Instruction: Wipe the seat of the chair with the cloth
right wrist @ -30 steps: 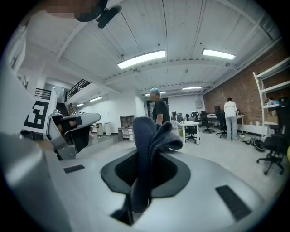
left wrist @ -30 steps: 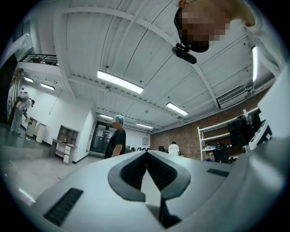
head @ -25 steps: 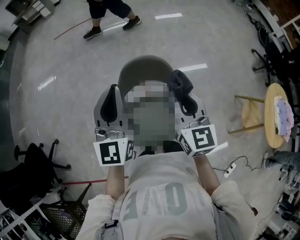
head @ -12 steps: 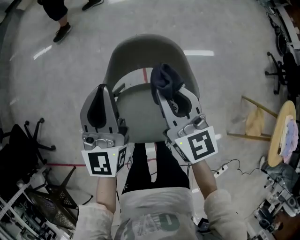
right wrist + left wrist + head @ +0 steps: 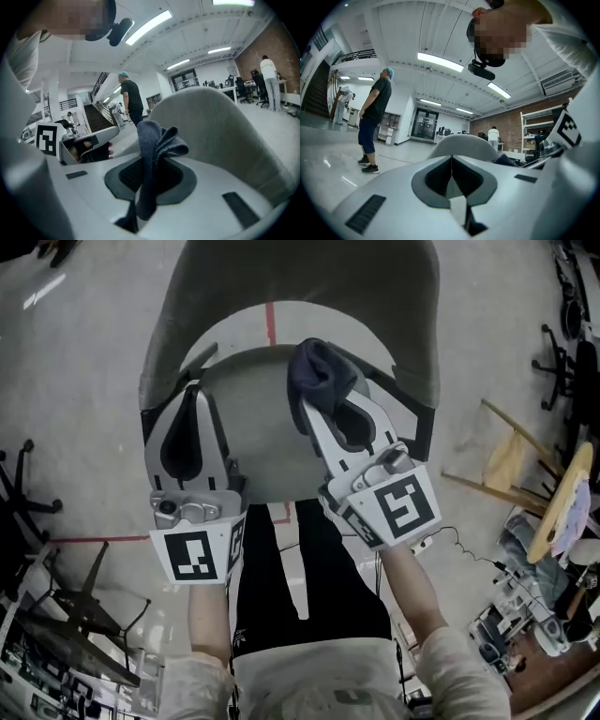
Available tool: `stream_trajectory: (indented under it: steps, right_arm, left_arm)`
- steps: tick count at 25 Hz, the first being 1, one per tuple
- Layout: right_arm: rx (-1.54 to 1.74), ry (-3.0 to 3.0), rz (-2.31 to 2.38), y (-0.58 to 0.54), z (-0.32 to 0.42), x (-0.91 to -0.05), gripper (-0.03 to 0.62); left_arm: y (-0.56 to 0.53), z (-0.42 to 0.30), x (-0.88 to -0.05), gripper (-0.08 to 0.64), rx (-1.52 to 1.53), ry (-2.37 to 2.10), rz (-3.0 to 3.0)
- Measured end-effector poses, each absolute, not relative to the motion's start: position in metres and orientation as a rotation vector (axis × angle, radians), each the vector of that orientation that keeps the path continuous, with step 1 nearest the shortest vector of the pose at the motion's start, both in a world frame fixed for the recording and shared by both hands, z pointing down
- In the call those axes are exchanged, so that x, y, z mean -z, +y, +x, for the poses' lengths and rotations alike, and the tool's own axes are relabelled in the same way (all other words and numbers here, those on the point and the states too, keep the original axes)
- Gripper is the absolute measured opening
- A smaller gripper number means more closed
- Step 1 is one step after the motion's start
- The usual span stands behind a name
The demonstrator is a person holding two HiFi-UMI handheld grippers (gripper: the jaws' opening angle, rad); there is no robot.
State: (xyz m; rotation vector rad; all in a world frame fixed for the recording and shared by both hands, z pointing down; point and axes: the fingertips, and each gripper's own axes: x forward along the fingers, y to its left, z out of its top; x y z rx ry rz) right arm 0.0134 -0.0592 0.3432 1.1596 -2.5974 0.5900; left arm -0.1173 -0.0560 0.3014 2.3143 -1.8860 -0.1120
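A grey chair stands below me, its seat (image 5: pixel 258 418) in the middle of the head view and its curved backrest (image 5: pixel 309 296) beyond. My right gripper (image 5: pixel 309 399) hovers over the seat's right half, shut on a dark blue cloth (image 5: pixel 321 376) that bunches above its tips. The same cloth (image 5: pixel 154 154) stands pinched between the jaws in the right gripper view, with the backrest (image 5: pixel 220 136) behind it. My left gripper (image 5: pixel 192 395) is over the seat's left edge, jaws shut with nothing in them. In the left gripper view that gripper (image 5: pixel 451 159) points at the backrest (image 5: pixel 464 146).
A round wooden side table (image 5: pixel 558 507) with a stool (image 5: pixel 506 465) stands at the right. Black chair bases (image 5: pixel 28 512) and a wire rack (image 5: pixel 66 634) lie at the left. A person (image 5: pixel 372 119) stands further off on the grey floor; cables (image 5: pixel 450 540) trail at the right.
The view has tilted down and closer to the chair. Both grippers have moved forward over the seat, the right one still carrying the cloth.
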Motion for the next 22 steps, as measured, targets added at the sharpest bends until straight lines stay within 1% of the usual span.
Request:
stream_trajectory:
  steps: [4, 8, 13, 15, 20, 22]
  right_arm:
    - [-0.731, -2.554, 1.140, -0.050, 0.015, -0.377, 0.057]
    - [-0.802, -2.531, 1.165, -0.048, 0.012, -0.390, 0.057]
    - [-0.933, -2.551, 1.104, -0.047, -0.005, -0.396, 0.057]
    - [-1.039, -2.560, 1.050, -0.047, -0.018, -0.403, 0.057]
    - [-1.463, -2.544, 0.877, -0.049, -0.059, -0.436, 0.057]
    - [-1.529, -2.507, 0.840, -0.050, -0.073, -0.451, 0.057]
  left_arm:
    - [-0.051, -0.120, -0.315, 0.015, 0.167, -1.864, 2.279]
    - [-0.049, -0.114, -0.325, 0.015, 0.091, -1.861, 2.303]
    - [-0.051, -0.109, -0.326, 0.015, 0.073, -1.844, 2.334]
    - [-0.051, -0.114, -0.326, 0.015, 0.072, -1.864, 2.326]
    - [-0.046, -0.136, -0.332, 0.015, 0.026, -1.940, 2.278]
    - [-0.040, -0.144, -0.333, 0.015, 0.054, -1.947, 2.248]
